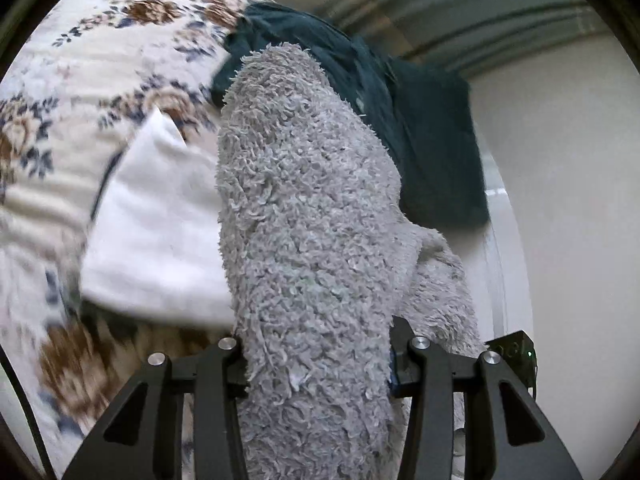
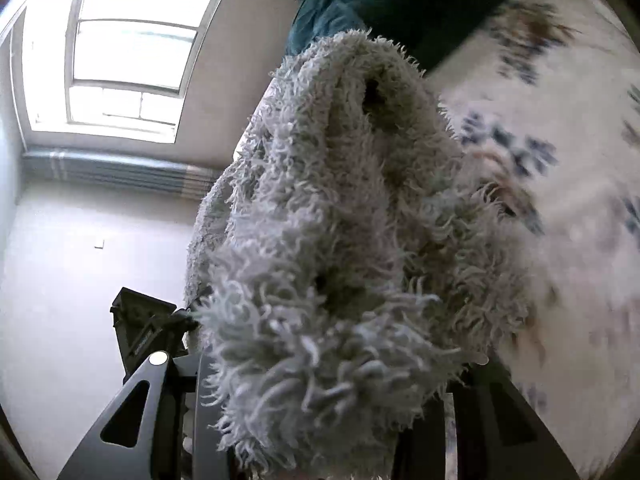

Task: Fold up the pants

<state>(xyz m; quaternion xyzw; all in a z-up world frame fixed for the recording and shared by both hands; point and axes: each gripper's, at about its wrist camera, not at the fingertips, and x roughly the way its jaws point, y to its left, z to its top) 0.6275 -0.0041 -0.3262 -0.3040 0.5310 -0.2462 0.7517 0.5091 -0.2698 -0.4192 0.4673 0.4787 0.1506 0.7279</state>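
Clamping the fluffy grey pants [image 1: 308,216], each gripper [image 1: 318,364] [image 2: 320,400] holds a bunch.

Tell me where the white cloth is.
In the left wrist view, the white cloth lies on the floral bedspread, left of the grey fleece pants held up in the left tongs.

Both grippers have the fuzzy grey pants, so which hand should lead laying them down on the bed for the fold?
Probably the left. Its gripper holds the pants in a smooth length with the floral bedspread beside it. The right gripper holds a bunched wad that blocks most of its view.
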